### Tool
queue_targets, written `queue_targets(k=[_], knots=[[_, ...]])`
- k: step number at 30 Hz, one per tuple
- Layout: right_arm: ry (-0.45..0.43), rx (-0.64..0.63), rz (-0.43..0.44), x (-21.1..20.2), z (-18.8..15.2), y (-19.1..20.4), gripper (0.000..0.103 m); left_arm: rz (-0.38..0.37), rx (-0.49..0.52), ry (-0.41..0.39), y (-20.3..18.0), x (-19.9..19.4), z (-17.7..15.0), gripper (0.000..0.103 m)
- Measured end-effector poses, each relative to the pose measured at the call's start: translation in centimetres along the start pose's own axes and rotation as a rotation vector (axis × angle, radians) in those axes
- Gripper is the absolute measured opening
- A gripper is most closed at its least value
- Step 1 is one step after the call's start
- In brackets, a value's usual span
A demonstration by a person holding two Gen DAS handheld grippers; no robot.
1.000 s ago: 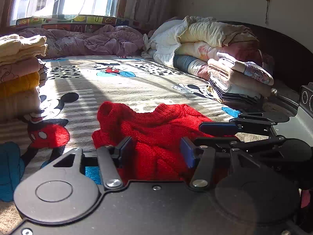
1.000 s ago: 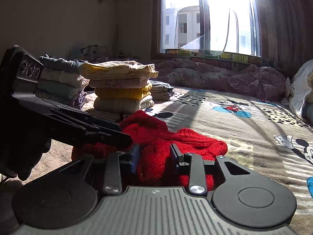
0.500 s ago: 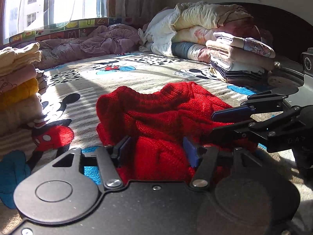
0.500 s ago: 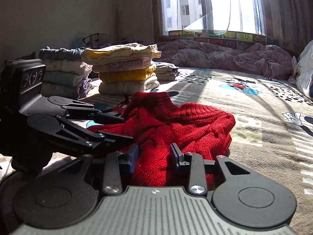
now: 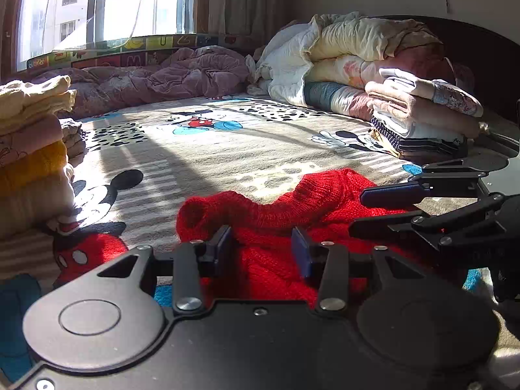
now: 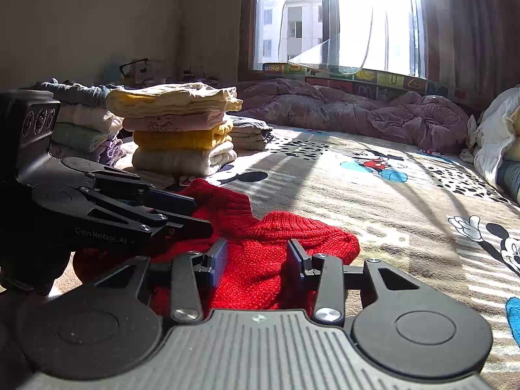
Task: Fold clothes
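Left-wrist and right-wrist views of a red knitted sweater (image 5: 292,221) lying crumpled on a bed covered by a cartoon-mouse bedspread (image 5: 227,149). The left gripper (image 5: 261,250) sits low over the near edge of the garment; its jaws have just been closing and stand partly spread, with a ridge of red knit rising between them. Whether the pads press on the wool cannot be told. The right gripper (image 6: 256,256) is placed likewise at the opposite near edge of the sweater (image 6: 260,243); its jaws have just been opening and stand partly spread, red knit filling the gap between them, contact with the pads again uncertain. Each gripper appears in the other's view, beside the garment: the right one (image 5: 383,208) at the right of the left-wrist view, the left one (image 6: 191,214) at the left of the right-wrist view. A stack of folded clothes (image 6: 182,130) stands on the bed beyond the sweater on the left side; a second stack (image 5: 422,120) lies on the right side, in front of rolled quilts (image 5: 351,58). A rumpled purple blanket (image 6: 357,110) lies under the sunlit window (image 6: 338,19).
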State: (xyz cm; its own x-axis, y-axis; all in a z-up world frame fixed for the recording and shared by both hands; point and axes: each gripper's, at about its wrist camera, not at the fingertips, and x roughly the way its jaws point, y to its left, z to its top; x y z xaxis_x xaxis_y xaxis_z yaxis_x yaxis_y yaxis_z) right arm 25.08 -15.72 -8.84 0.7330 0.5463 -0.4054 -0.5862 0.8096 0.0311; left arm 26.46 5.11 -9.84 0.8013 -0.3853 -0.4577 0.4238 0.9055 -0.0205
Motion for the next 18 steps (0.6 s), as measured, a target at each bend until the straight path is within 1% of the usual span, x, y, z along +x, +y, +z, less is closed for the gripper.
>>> queue_targets(k=[2,6,11,14,16,17,18], knots=[[0.015,0.023,0.013,0.7,-0.5,-0.4,0.043,0.003,0.005,0.008,-0.1,0.3,-0.2,0.042],[0.039,0.093,0.055,1.6,-1.0,-1.5,0.044,0.010,-0.026,0.010,0.2,0.4,-0.6,0.043],[0.039,0.115,0.056,1.6,-1.2,-1.5,0.045,0.027,-0.064,0.006,0.3,0.2,-0.8,0.045],[0.026,0.127,0.046,1.0,-1.2,-1.2,0.045,0.008,-0.169,0.002,1.4,-0.6,-0.7,0.046],[-0.008,0.145,0.024,-0.4,-1.4,-0.9,0.045,0.001,-0.294,-0.019,2.4,-2.2,-0.5,0.047],[-0.033,0.169,0.008,-1.4,-1.4,-1.1,0.047,0.004,-0.332,-0.041,2.6,-3.2,-0.4,0.051],[-0.050,0.202,-0.004,-2.2,-1.5,-1.4,0.059,0.009,-0.361,-0.065,2.6,-4.2,-0.4,0.057]])
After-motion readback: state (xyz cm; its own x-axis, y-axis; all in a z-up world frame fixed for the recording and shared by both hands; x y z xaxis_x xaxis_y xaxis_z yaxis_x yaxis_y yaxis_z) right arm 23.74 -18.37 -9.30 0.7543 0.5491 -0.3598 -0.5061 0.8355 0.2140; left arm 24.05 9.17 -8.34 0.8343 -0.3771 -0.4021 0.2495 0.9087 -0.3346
